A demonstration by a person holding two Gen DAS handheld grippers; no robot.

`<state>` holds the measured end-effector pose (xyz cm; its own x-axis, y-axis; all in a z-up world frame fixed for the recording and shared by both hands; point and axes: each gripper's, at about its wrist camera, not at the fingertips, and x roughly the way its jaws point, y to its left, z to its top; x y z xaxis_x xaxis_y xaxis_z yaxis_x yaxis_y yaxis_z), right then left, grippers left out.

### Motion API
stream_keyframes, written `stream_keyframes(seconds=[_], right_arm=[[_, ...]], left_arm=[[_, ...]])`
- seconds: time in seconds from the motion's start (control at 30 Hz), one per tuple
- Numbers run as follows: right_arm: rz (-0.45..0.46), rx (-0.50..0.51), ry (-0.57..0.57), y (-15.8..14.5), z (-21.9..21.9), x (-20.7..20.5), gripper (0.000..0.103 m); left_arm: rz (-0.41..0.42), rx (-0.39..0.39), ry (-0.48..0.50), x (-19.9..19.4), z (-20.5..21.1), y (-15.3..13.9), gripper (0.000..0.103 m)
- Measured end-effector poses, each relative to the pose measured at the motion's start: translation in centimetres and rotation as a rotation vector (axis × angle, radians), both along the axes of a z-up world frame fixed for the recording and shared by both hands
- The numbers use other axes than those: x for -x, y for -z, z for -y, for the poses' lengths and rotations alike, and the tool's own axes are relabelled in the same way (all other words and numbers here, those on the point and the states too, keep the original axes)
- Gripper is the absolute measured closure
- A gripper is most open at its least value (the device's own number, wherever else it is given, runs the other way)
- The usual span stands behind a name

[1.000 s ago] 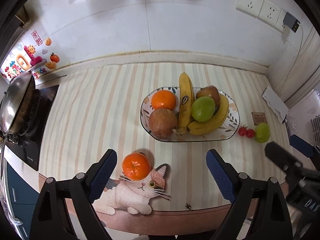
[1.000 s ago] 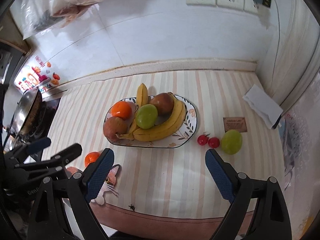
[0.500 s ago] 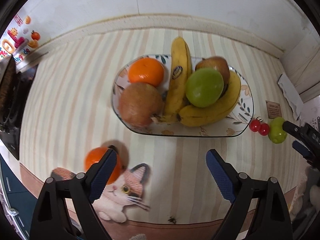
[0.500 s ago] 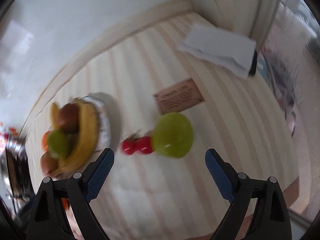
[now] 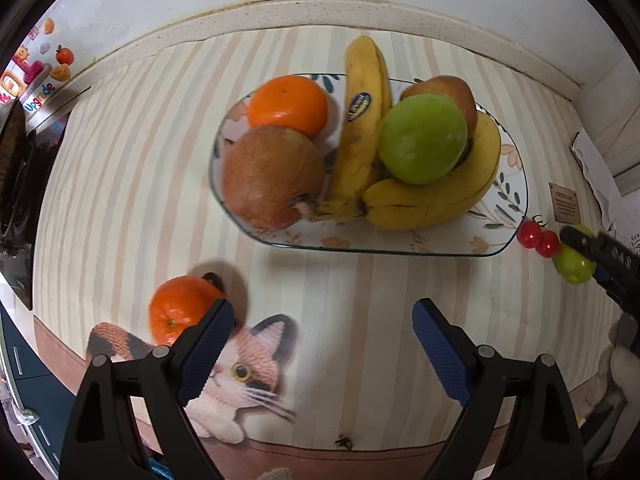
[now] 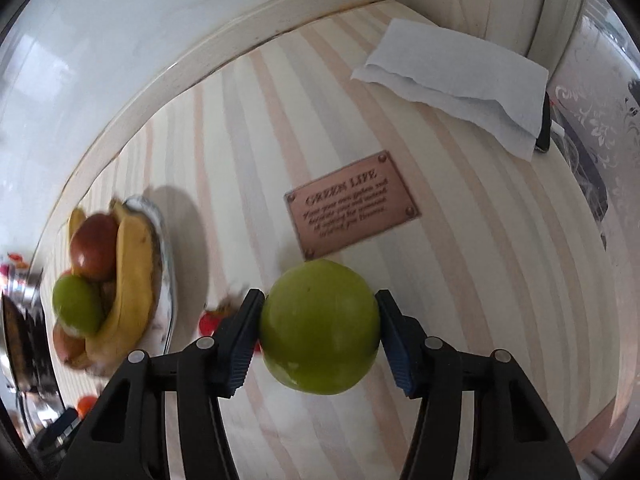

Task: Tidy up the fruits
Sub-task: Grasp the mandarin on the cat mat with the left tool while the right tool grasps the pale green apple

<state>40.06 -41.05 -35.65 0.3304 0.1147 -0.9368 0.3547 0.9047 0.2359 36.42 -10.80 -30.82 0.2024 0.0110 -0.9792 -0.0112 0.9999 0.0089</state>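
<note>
A glass plate (image 5: 400,250) holds bananas (image 5: 360,128), an orange (image 5: 288,106), a green apple (image 5: 422,138) and two brownish-red fruits. A loose orange (image 5: 180,308) lies on the striped mat, just outside the left finger of my left gripper (image 5: 320,340), which is open and empty. In the right wrist view my right gripper (image 6: 318,308) points down at a second green apple (image 6: 320,328). Its jaws are closing, and both blue pads touch the apple's sides. Two cherry tomatoes (image 6: 208,322) lie just left of that apple, between it and the plate (image 6: 170,280).
A brown plaque (image 6: 352,204) lies behind the held apple, and a folded paper towel (image 6: 452,80) sits in the far right corner. A stove with a pan (image 5: 16,168) is at the left edge. The counter's front edge runs just below the cat print (image 5: 240,368).
My right gripper swung right and came down over the green apple, and its jaws narrowed onto it. My left gripper sank toward the mat beside the loose orange and stayed open.
</note>
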Motion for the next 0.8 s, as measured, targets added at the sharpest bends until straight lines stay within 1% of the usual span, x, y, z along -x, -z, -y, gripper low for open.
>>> stream_keyframes(seconds=[0.07,0.17,0.23,0.3,0.37,0.43,0.6,0.67,0.77,0.8], right_arm=[[0.012,0.018,-0.046,-1.0,-1.3,1.3,0.044],[0.011,-0.017,-0.133,-1.9,-4.3,3.4,0.044],[-0.008,-0.043,-0.190,-1.7,-6.5,4.1,0.044],[-0.022,-0.076,-0.240,-1.3,-8.8,4.4,0.044],[-0.031,-0.089,-0.289,-1.0,-11.2,4.9,0.044],[-0.042,-0.097,-0.337,-0.3,-13.6,5.0,0.044],[-0.061,-0.084,-0.409,1.0,-17.6,4.8,0.044],[-0.068,-0.082,-0.423,1.3,-18.6,4.8,0.044],[-0.072,-0.069,-0.439,1.6,-19.8,4.6,0.044],[-0.073,-0.067,-0.441,1.7,-20.1,4.6,0.044]], left_arm=[[0.007,-0.007,-0.013,0.4,-1.1,-0.5,0.012],[0.003,-0.027,-0.044,1.3,-3.5,-1.0,0.012],[-0.014,-0.029,-0.066,2.0,-5.4,-1.1,0.012],[-0.040,-0.011,-0.091,2.6,-7.4,-0.7,0.012],[-0.069,-0.013,-0.118,2.9,-9.2,-0.1,0.012],[-0.092,0.001,-0.135,3.2,-10.5,0.7,0.012],[-0.150,0.050,-0.142,1.9,-11.8,3.0,0.012],[-0.167,0.068,-0.132,1.0,-11.6,3.9,0.012],[-0.170,0.078,-0.107,-0.4,-11.3,5.2,0.012],[-0.172,0.076,-0.095,-0.7,-11.1,5.6,0.023]])
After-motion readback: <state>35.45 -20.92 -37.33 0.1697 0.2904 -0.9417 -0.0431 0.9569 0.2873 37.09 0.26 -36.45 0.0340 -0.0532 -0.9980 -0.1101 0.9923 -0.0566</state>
